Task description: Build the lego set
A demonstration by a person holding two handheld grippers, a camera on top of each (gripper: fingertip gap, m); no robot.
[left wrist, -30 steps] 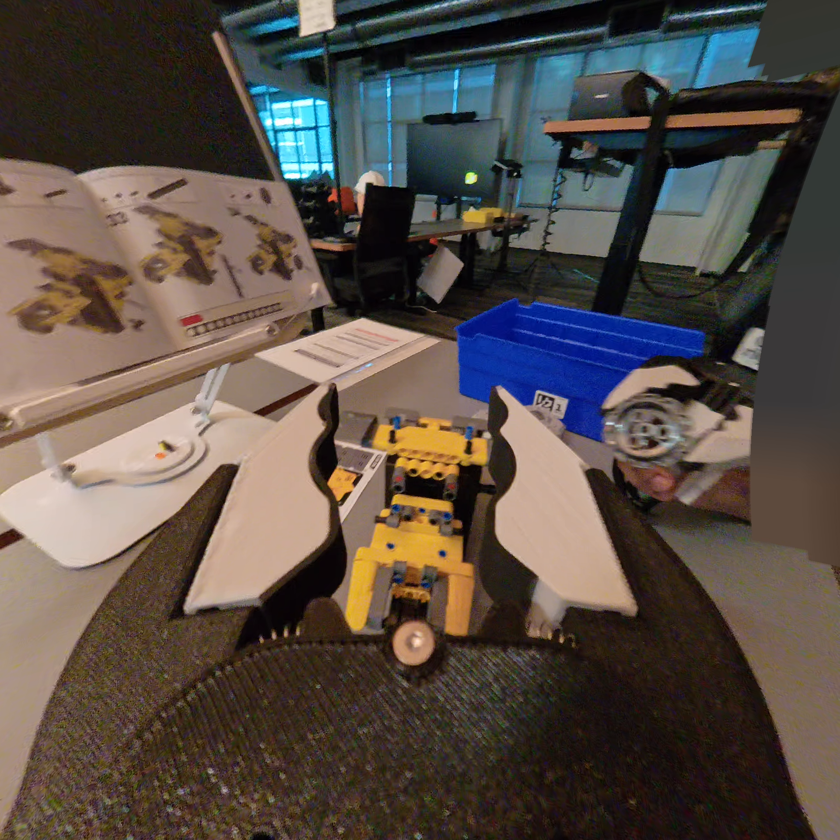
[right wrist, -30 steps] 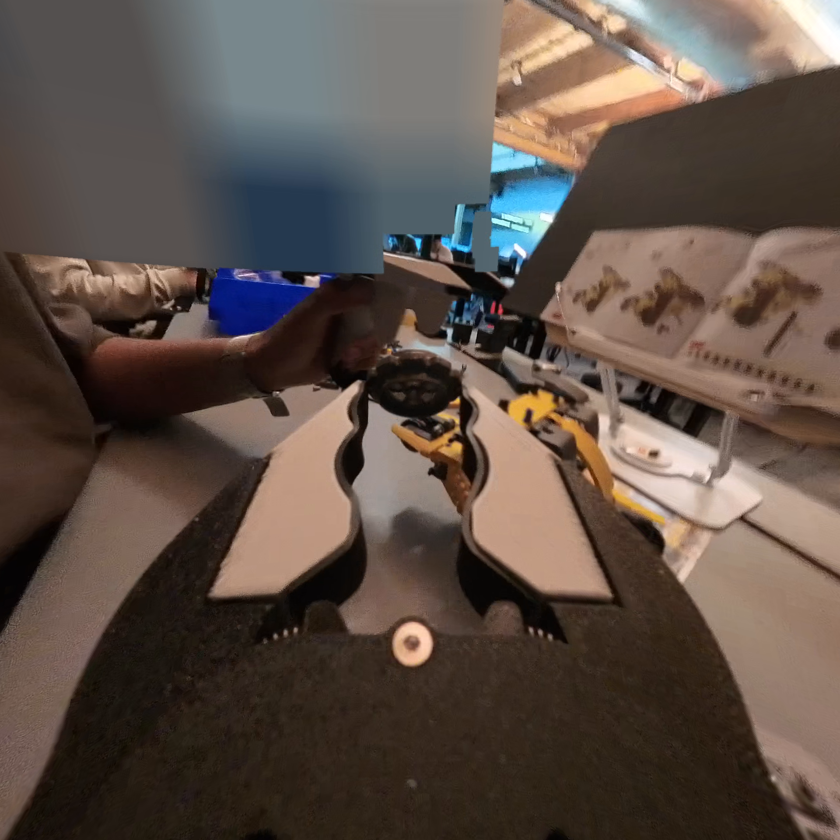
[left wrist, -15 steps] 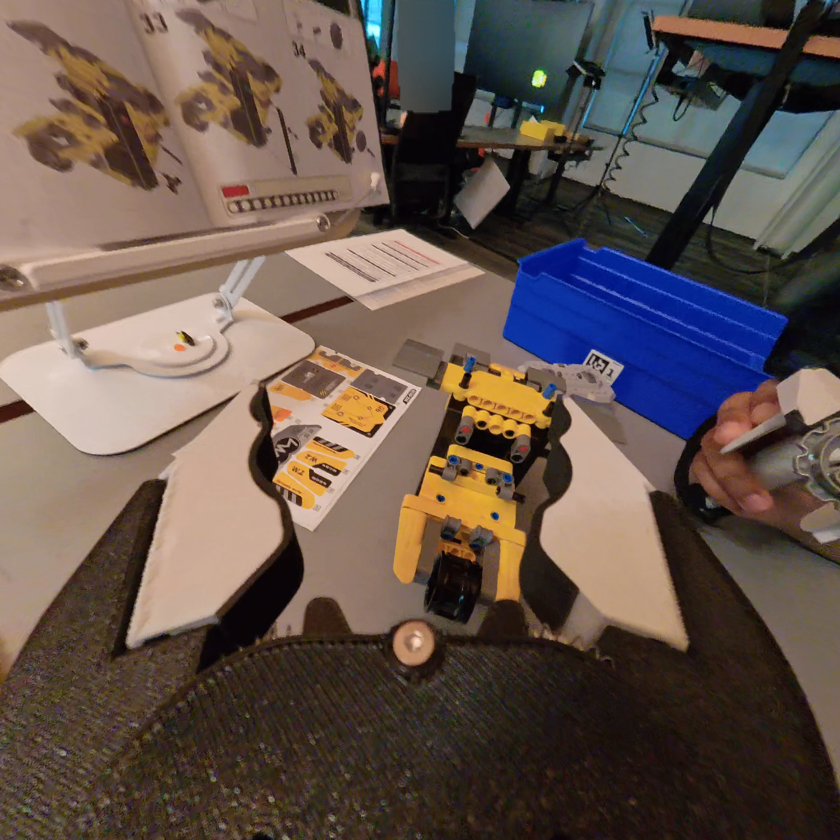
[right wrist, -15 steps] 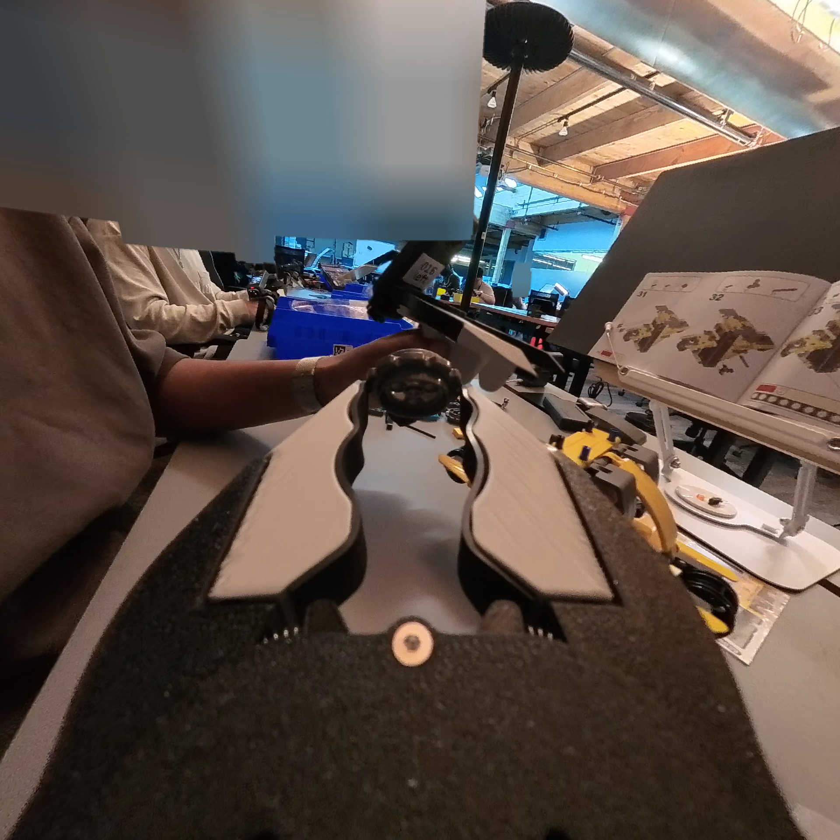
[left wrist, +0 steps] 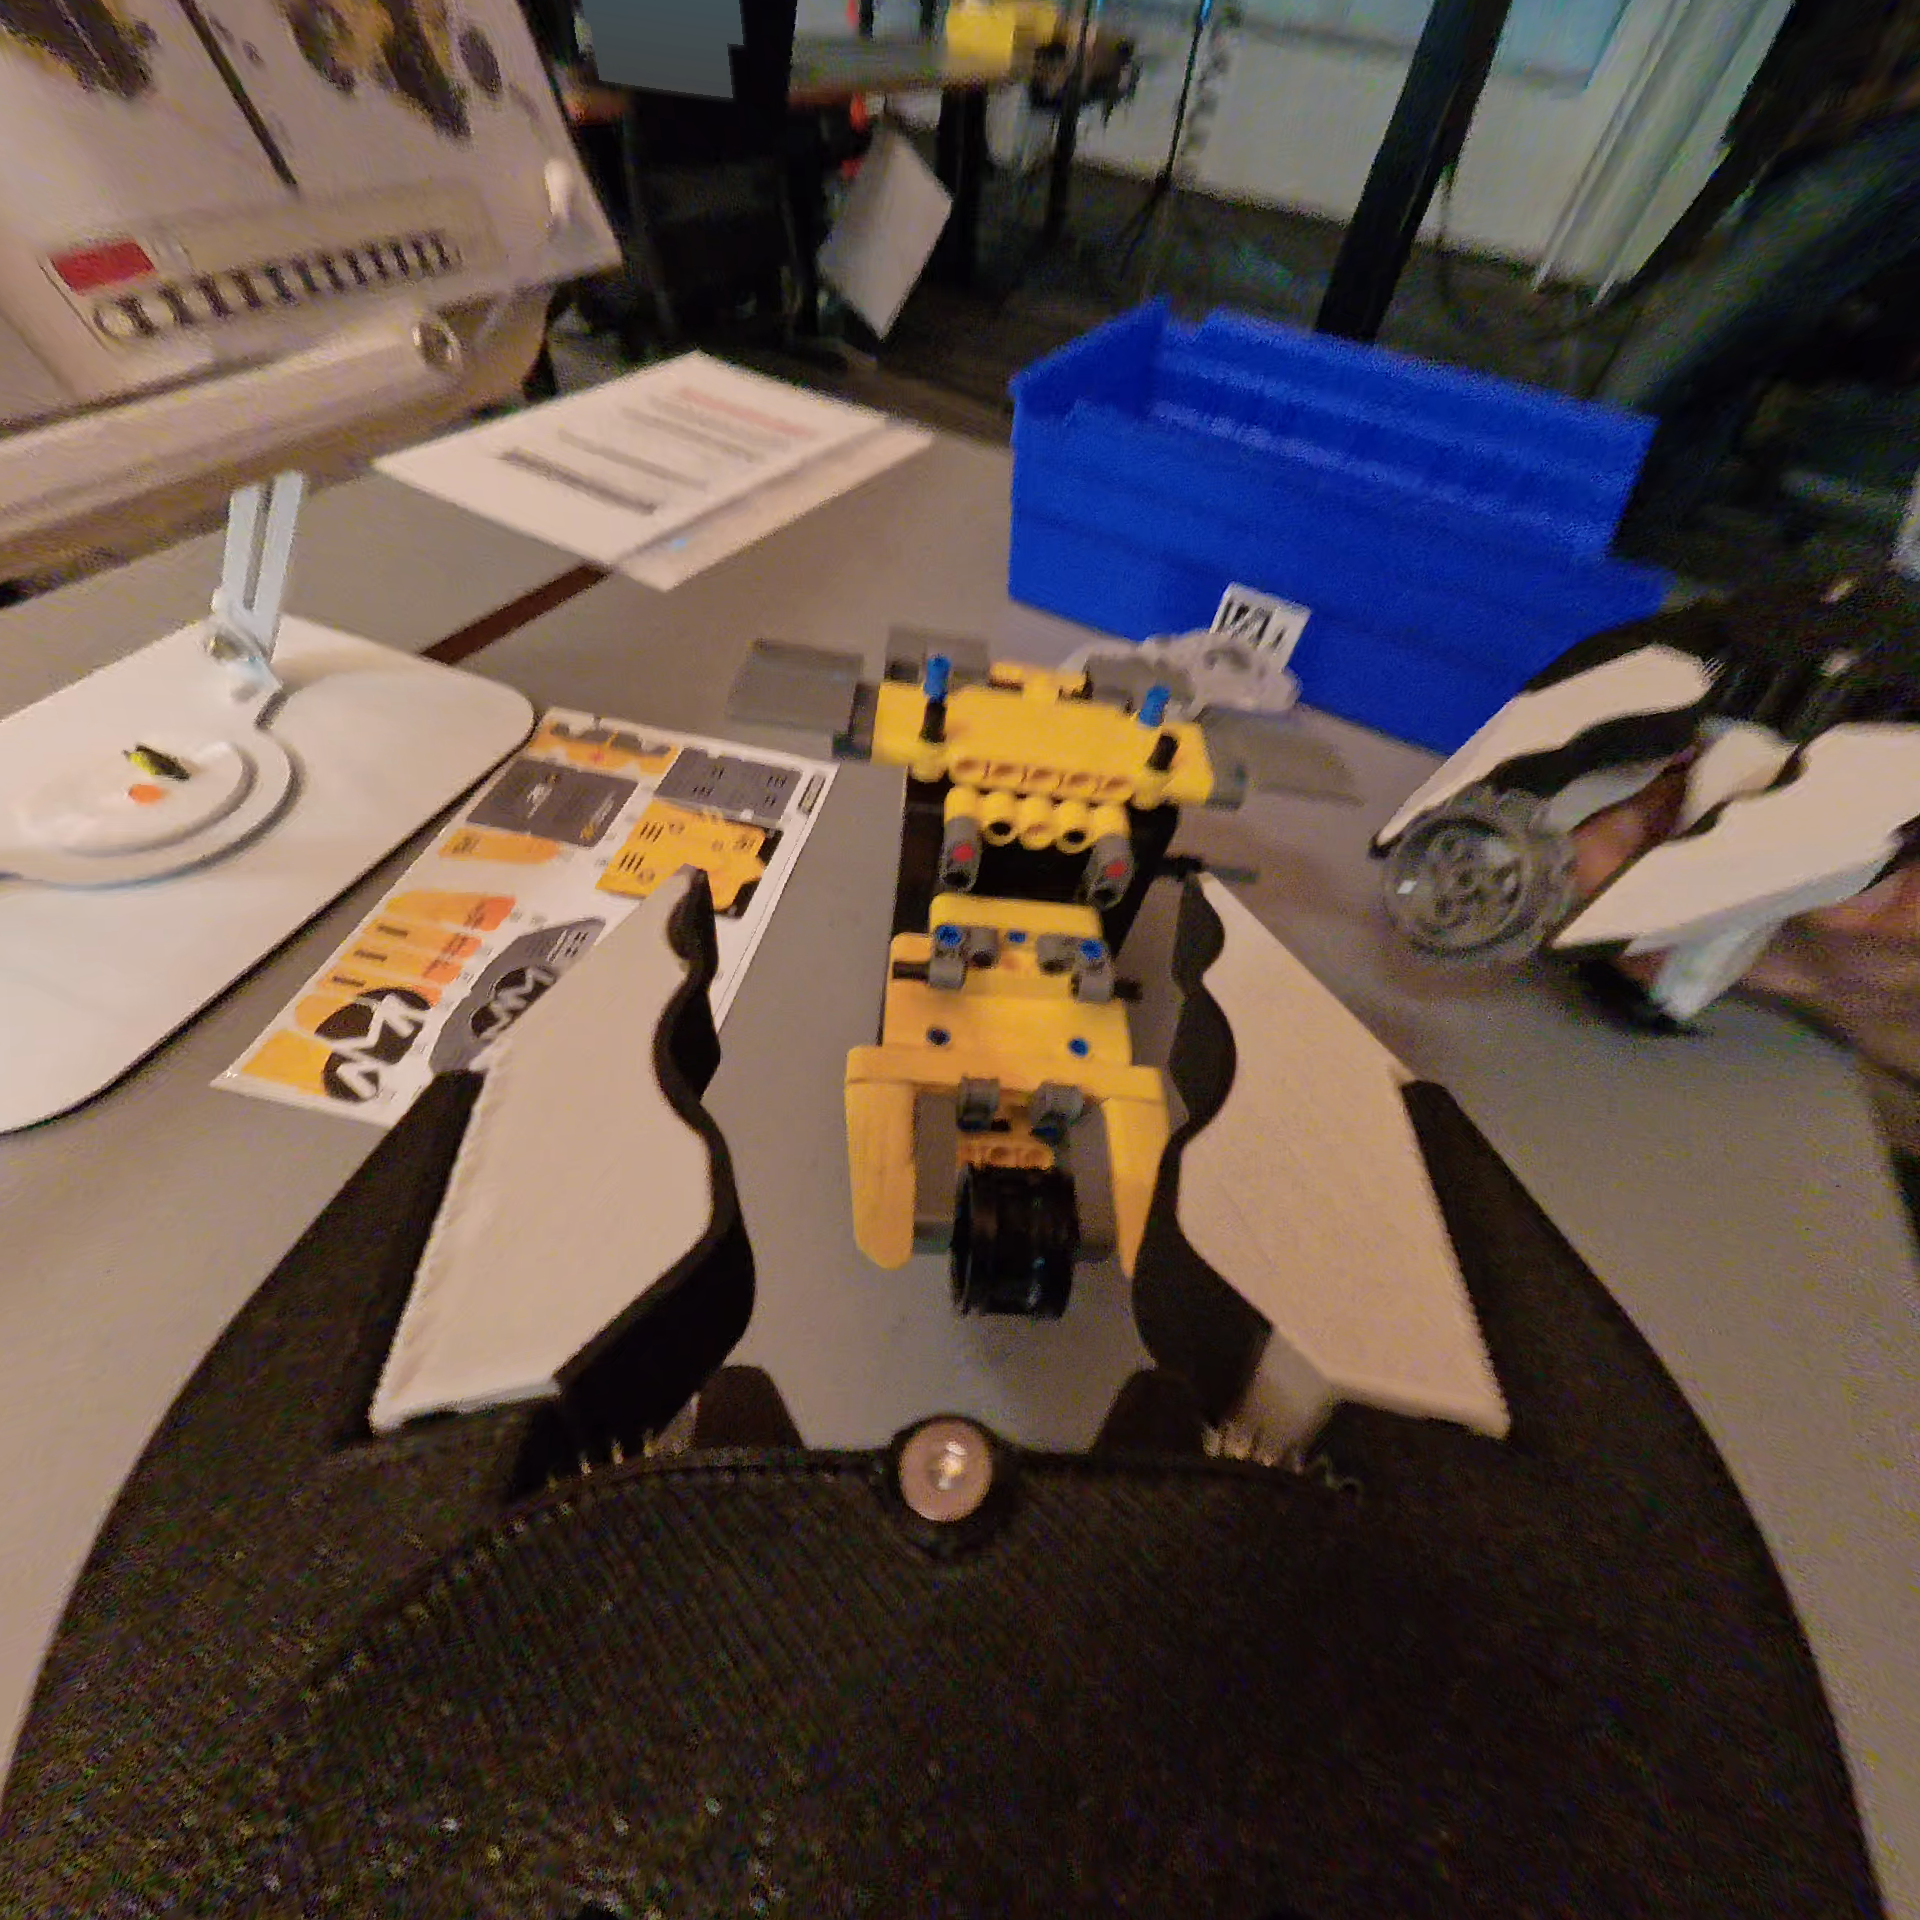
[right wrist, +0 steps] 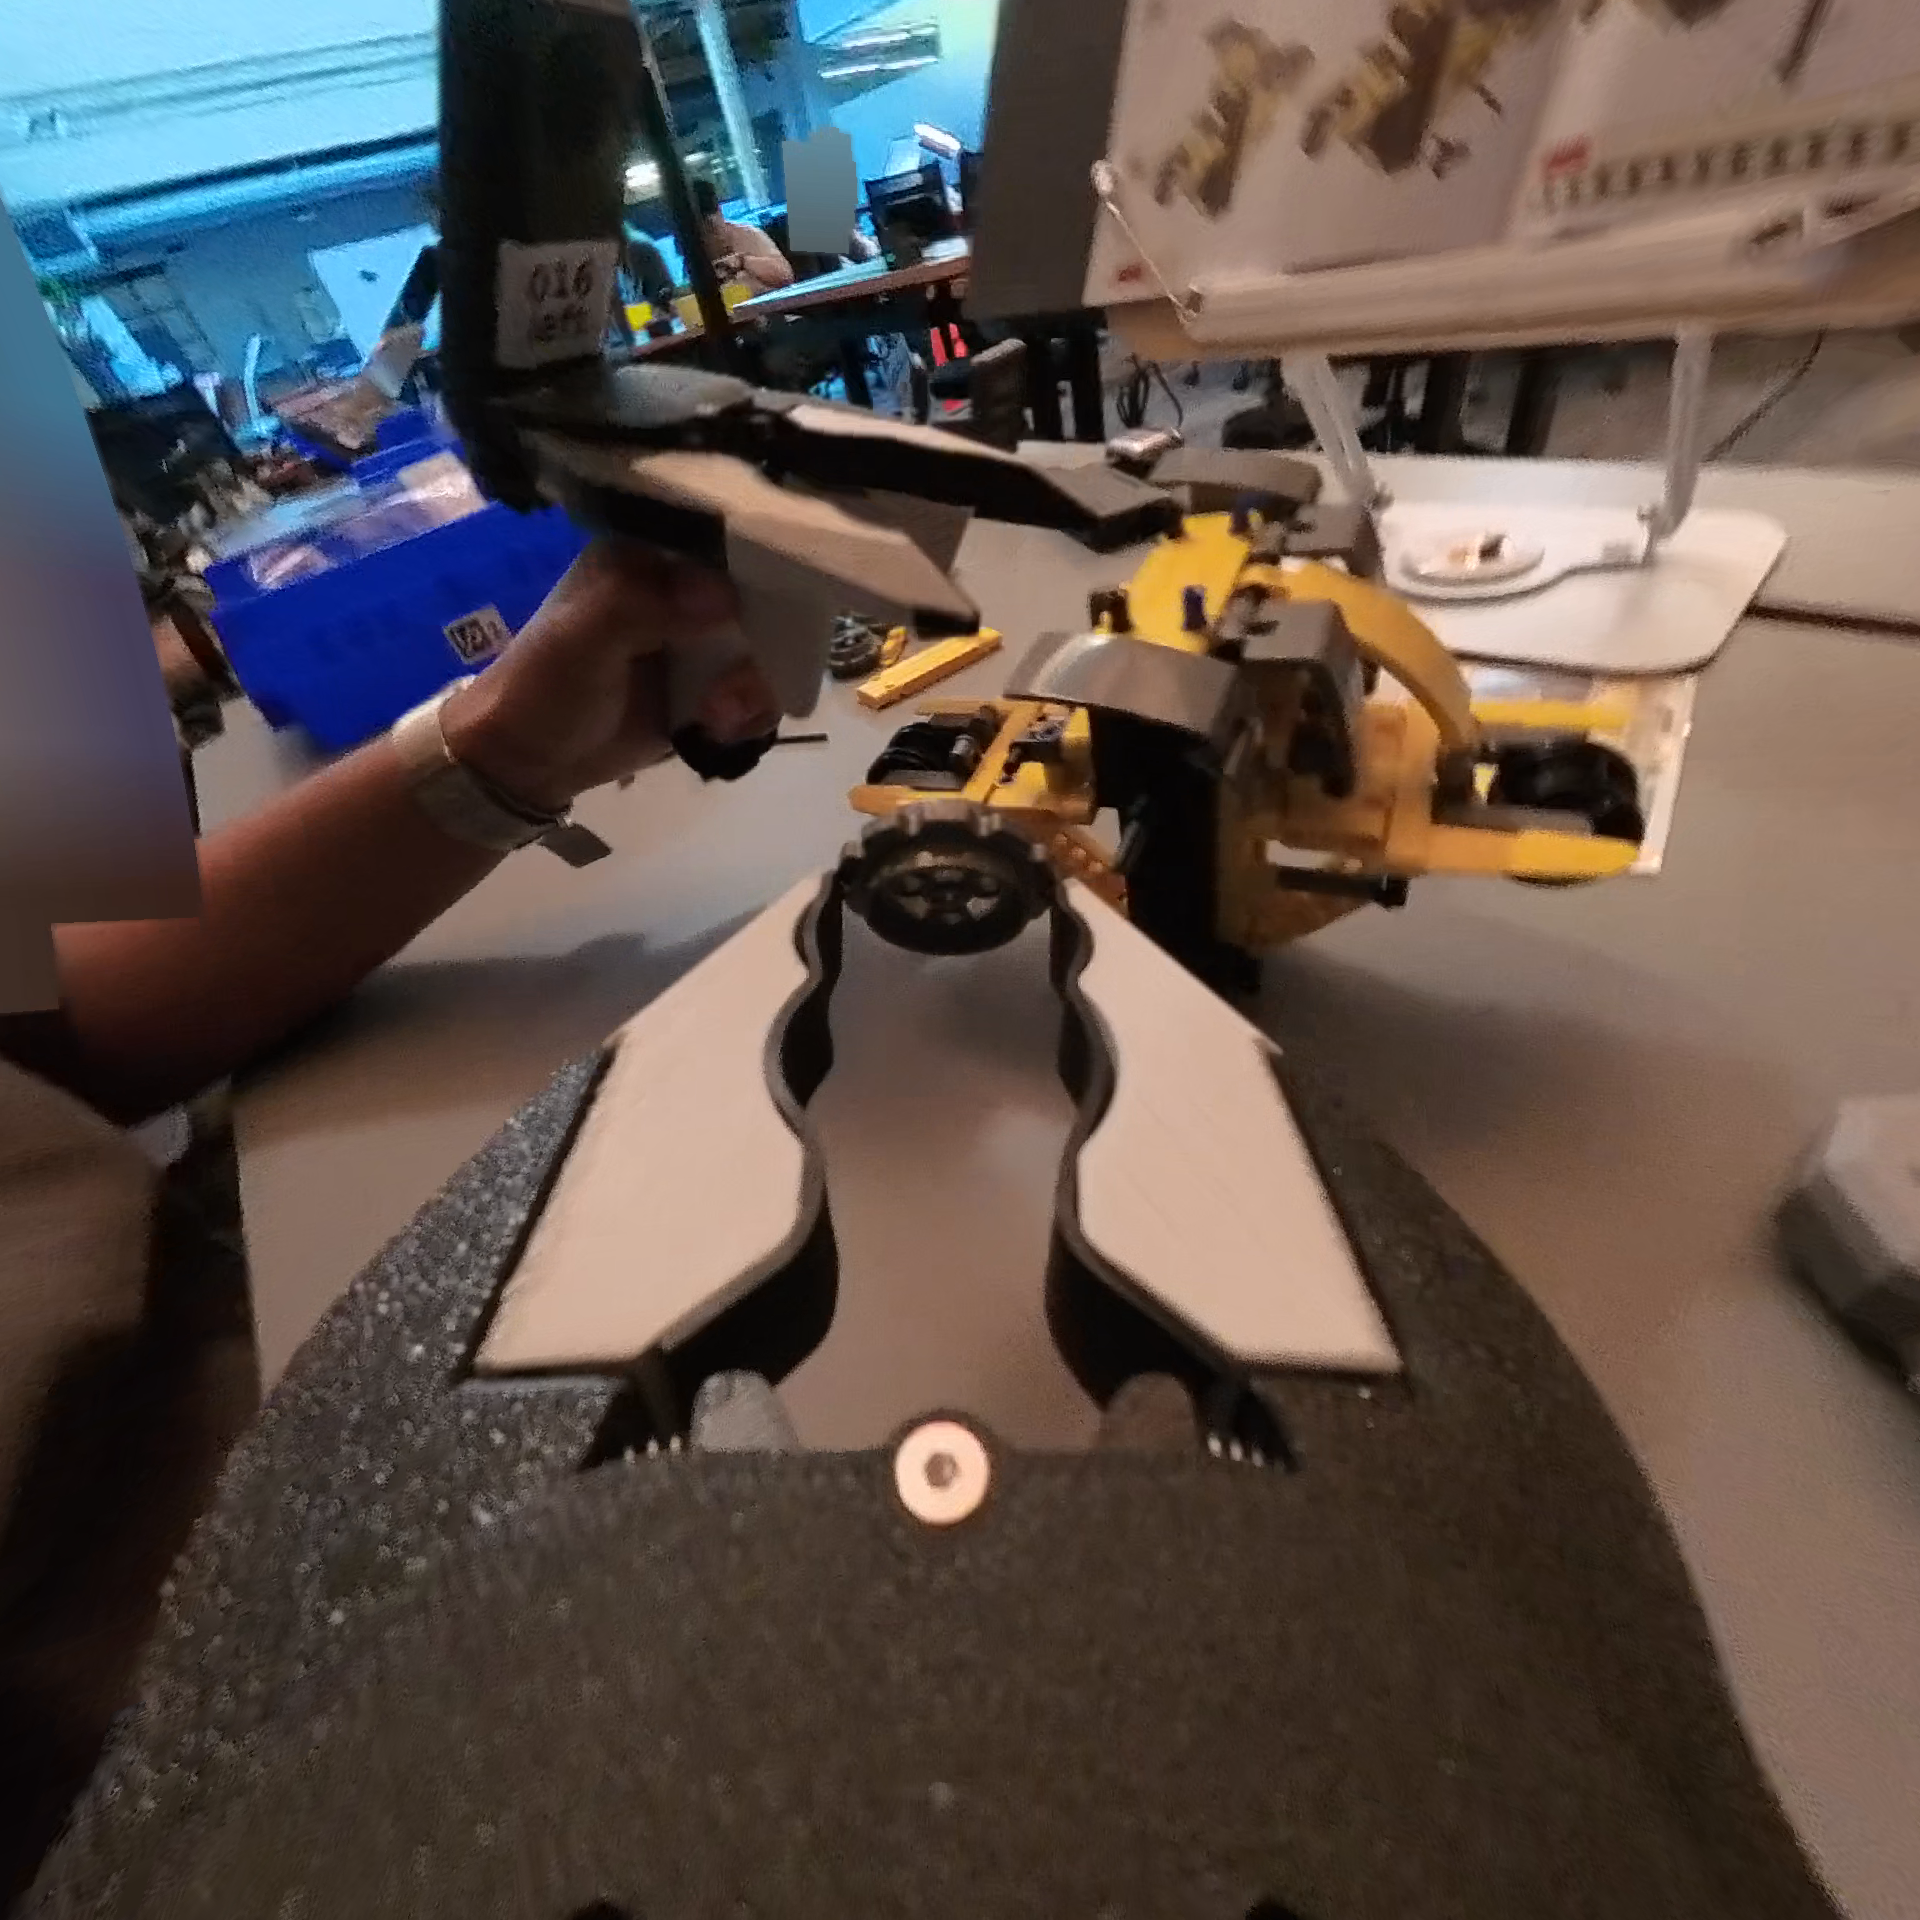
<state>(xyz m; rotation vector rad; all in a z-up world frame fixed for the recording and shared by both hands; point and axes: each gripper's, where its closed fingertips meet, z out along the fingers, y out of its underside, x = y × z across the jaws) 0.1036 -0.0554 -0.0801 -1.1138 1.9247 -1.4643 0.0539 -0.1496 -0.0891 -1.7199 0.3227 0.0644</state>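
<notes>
A yellow and black brick vehicle stands on the grey table. My left gripper is open, its fingers spread on either side of the vehicle and a little above it. My right gripper is shut on a grey spoked wheel with a black tyre and holds it just off the table beside the vehicle. The left wrist view shows that gripper with the wheel at the right. The right wrist view shows the left gripper, held by a hand, over the vehicle.
A blue bin stands behind the vehicle. An open instruction booklet sits on a white stand at the left, with a sticker sheet and a printed paper nearby. Grey parts and a yellow beam lie loose.
My left gripper has opened wide from around the vehicle and tilted down over it. My right gripper has carried the wheel down and in toward the vehicle's side.
</notes>
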